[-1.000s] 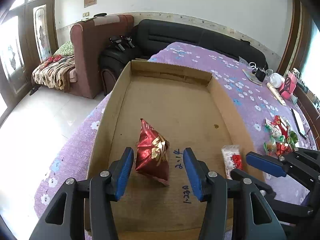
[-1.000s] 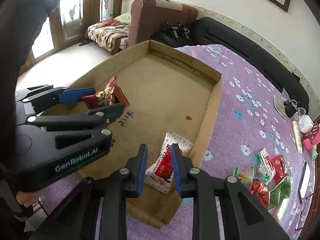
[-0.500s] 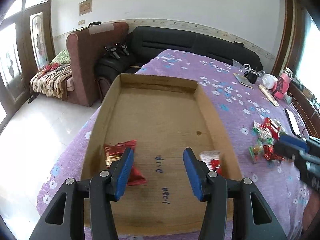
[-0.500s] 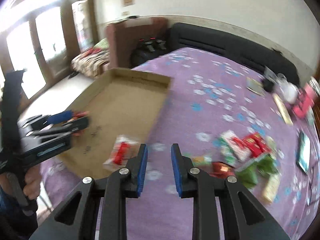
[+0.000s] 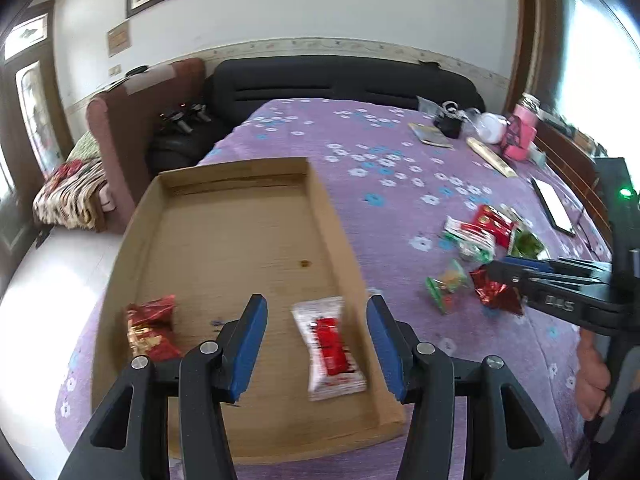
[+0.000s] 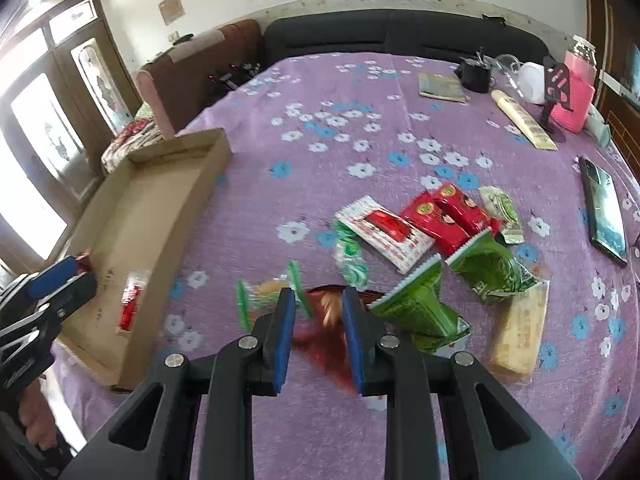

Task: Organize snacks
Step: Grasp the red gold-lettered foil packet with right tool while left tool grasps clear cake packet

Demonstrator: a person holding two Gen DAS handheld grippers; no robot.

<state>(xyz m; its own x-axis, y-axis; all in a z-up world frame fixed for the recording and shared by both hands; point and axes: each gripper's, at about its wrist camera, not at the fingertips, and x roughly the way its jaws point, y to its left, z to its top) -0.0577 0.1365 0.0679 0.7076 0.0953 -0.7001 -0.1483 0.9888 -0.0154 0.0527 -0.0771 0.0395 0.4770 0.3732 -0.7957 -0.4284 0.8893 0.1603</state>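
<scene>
- Right gripper point(image 6: 318, 334) hovered over the red foil packet point(image 6: 326, 334), fingers narrowly apart, empty; should widen before descending.
- Left gripper point(image 5: 316, 344), half open, empty, hung above the cardboard tray point(image 5: 224, 240).

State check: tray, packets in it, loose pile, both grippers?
cardboard tray: open-topped, holds two packets
red foil packet: lying in tray
white-and-red packet: lying in tray
snack pile: loose on purple cloth
left gripper: open, empty
right gripper: open, over red packet
</scene>
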